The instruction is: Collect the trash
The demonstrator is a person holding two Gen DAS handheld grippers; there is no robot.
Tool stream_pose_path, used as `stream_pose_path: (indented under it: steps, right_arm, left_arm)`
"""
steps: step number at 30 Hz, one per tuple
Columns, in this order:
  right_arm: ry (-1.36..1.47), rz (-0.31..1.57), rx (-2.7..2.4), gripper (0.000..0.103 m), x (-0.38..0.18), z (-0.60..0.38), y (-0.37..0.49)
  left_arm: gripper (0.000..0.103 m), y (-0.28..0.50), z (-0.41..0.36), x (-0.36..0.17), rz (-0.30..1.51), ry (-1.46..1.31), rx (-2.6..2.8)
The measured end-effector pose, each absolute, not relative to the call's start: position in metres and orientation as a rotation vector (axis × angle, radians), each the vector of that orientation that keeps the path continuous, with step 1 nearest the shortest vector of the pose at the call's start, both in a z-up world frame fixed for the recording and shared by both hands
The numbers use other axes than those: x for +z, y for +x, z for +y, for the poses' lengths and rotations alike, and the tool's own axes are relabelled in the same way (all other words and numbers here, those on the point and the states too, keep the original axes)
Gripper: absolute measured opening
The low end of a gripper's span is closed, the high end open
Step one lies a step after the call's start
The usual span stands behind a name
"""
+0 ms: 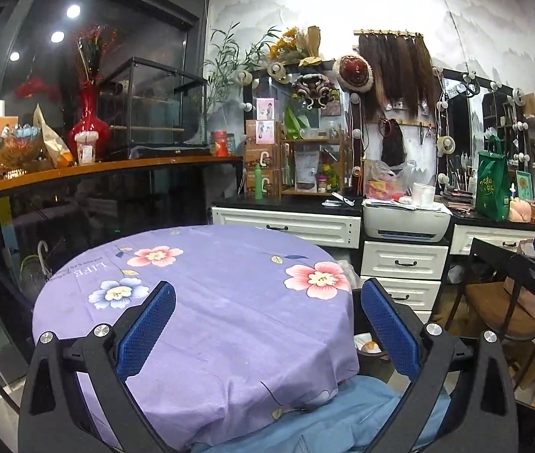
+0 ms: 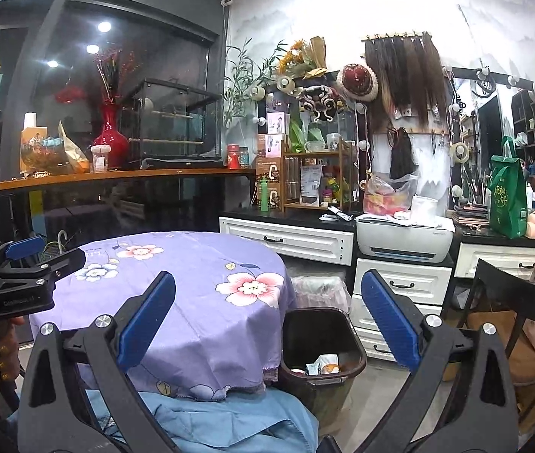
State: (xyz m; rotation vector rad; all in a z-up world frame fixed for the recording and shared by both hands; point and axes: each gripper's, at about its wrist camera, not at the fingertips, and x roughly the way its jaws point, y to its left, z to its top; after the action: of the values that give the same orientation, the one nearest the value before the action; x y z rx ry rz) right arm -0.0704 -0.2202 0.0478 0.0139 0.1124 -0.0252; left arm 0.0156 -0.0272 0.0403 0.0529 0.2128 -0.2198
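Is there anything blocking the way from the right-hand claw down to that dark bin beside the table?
Nothing visible does. The right gripper is open and empty, and the bin stands open-topped on the floor beside the table, with scraps already inside.

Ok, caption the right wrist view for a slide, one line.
Open right gripper hovers over the floral-clothed round table, beside a dark trash bin already holding litter.

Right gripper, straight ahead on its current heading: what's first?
Probably the right gripper meets the draped edge of the purple floral tablecloth first; the dark plastic trash bin sits just right of that line. Depth unclear.
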Motion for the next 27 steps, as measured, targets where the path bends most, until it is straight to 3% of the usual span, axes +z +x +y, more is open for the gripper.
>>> stream_pose_path:
  steps: [27]
  right_arm:
    - [-0.001, 0.123, -0.004, 0.097, 0.0469, -0.2126, -0.0701]
  left_arm:
    - [0.098, 0.0143, -0.0322, 0.0373, 0.224, 0.075, -0.224]
